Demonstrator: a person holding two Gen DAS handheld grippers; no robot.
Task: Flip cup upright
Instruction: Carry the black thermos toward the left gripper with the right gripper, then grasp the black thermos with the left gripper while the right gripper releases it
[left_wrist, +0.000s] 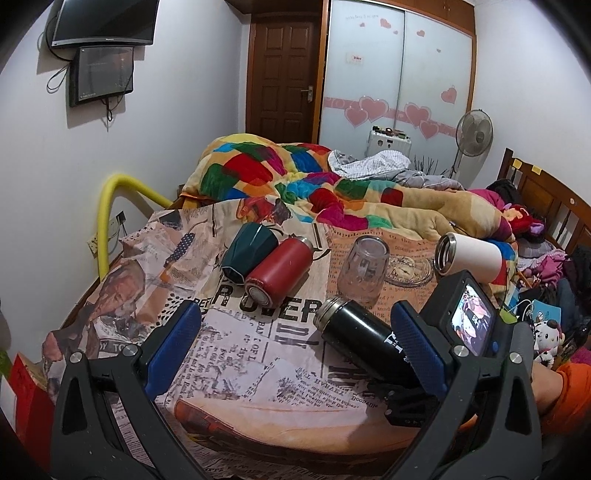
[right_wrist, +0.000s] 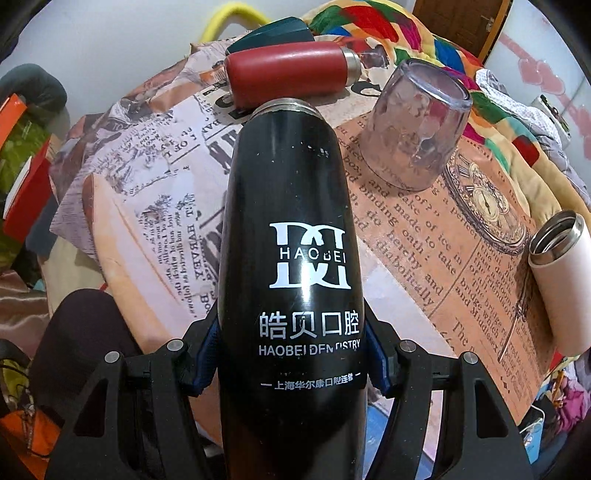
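A black flask (right_wrist: 291, 258) with white HAOBEI lettering lies on its side on the newspaper-print cloth (right_wrist: 147, 177), steel mouth pointing away. My right gripper (right_wrist: 291, 354) is shut on its lower body; the blue pads (right_wrist: 375, 350) press both sides. In the left wrist view the black flask (left_wrist: 354, 336) lies at right with the right gripper (left_wrist: 410, 406) on it. My left gripper (left_wrist: 295, 343) is open and empty above the cloth, to the left of the flask.
A clear glass (left_wrist: 364, 271) stands upside down. A red flask (left_wrist: 277, 269), a dark green cup (left_wrist: 247, 253) and a white flask (left_wrist: 469, 258) lie on their sides. A colourful blanket (left_wrist: 295, 177) lies behind. A yellow rail (left_wrist: 110, 206) is at left.
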